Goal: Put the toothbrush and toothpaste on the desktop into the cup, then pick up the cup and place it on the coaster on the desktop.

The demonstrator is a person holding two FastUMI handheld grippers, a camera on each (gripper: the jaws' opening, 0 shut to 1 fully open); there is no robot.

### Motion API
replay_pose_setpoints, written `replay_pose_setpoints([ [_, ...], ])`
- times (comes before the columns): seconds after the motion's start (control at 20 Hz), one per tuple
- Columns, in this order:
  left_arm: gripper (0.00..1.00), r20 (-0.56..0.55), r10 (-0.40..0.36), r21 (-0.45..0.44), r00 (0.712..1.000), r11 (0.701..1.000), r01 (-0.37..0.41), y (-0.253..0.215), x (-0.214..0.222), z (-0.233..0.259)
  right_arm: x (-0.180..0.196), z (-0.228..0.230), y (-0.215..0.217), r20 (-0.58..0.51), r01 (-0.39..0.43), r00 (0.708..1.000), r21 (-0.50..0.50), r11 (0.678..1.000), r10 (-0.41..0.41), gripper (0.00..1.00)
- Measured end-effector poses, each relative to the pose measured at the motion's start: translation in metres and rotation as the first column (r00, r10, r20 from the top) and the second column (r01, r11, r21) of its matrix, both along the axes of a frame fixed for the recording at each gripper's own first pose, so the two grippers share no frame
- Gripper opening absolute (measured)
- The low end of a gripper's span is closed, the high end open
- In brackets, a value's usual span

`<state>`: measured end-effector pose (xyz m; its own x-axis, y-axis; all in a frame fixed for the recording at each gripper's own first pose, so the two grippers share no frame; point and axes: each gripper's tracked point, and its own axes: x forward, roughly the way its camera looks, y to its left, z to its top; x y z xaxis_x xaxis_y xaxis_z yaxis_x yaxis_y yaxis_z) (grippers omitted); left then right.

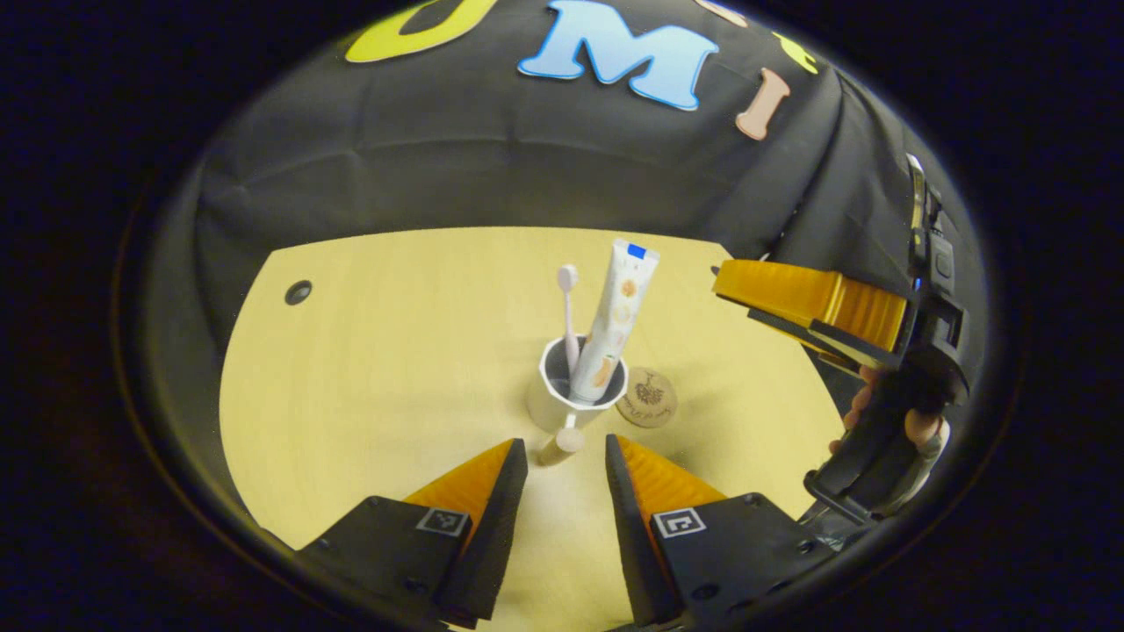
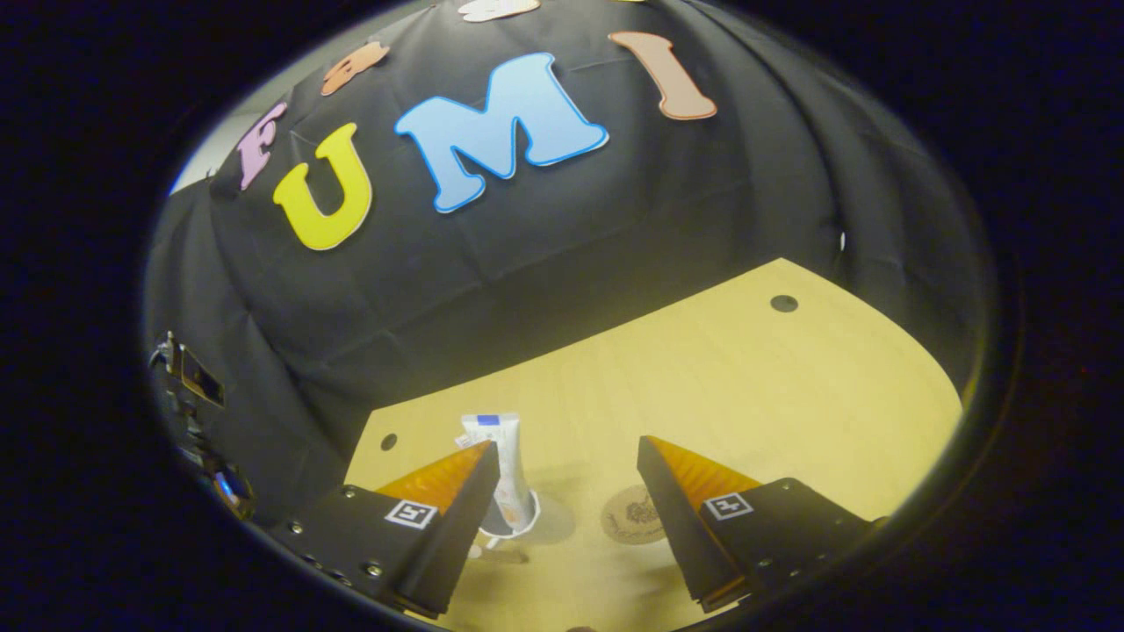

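Note:
A white cup (image 1: 553, 399) stands mid-desk with a pale toothbrush (image 1: 568, 303) and a white toothpaste tube (image 1: 617, 316) upright inside it. Its handle (image 1: 562, 444) points toward my left gripper (image 1: 565, 441), which is open, fingertips either side of the handle and not pressing it. A round wooden coaster (image 1: 647, 398) lies bare just right of the cup. My right gripper (image 1: 733, 297) hovers at the right, held by a hand (image 1: 913, 426). In the right gripper view that gripper (image 2: 565, 443) is open and raised above the desk, with the toothpaste tube (image 2: 505, 474), cup (image 2: 518, 522) and coaster (image 2: 630, 516) below it.
The light wooden desk (image 1: 378, 386) has a small dark hole (image 1: 298, 292) at its far left and another hole (image 2: 783, 304) at the far right. Black cloth walls close in behind and at the sides. Open desktop lies left of the cup.

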<state>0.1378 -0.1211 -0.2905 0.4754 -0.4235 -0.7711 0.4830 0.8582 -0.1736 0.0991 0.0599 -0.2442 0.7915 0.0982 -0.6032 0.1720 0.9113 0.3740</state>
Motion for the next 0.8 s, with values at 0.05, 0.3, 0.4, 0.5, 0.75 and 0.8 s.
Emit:
replay_pose_setpoints([
  [0.05, 0.62, -0.048, -0.037, 0.031, 0.998, 0.999, 0.038, -0.005, -0.001, -0.012, -0.005, -0.001, -0.009, -0.004, 0.016, 1.000, -0.004, 1.000, -0.016, 0.94],
  [0.3, 0.63, -0.206, -0.144, 0.197, 0.968, 0.963, 0.185, -0.008, 0.012, -0.058, -0.040, -0.016, -0.071, -0.045, 0.116, 0.992, -0.030, 0.993, -0.117, 0.94],
  [0.4, 0.62, -0.228, -0.164, 0.231, 0.960, 0.948, 0.217, -0.010, 0.017, -0.068, -0.050, -0.022, -0.083, -0.063, 0.144, 0.987, -0.024, 0.989, -0.145, 0.94],
  [0.5, 0.63, -0.241, -0.163, 0.278, 0.957, 0.933, 0.229, -0.012, 0.025, -0.079, -0.059, -0.031, -0.097, -0.090, 0.165, 0.982, -0.027, 0.986, -0.167, 0.94],
  [0.75, 0.53, -0.340, -0.146, 0.406, 0.929, 0.869, 0.285, -0.002, 0.036, -0.110, -0.064, -0.047, -0.113, -0.129, 0.187, 0.973, -0.035, 0.982, -0.189, 0.94],
  [0.8, 0.57, -0.345, -0.144, 0.405, 0.927, 0.868, 0.286, -0.005, 0.036, -0.114, -0.064, -0.048, -0.114, -0.134, 0.185, 0.973, -0.034, 0.982, -0.188, 0.94],
])
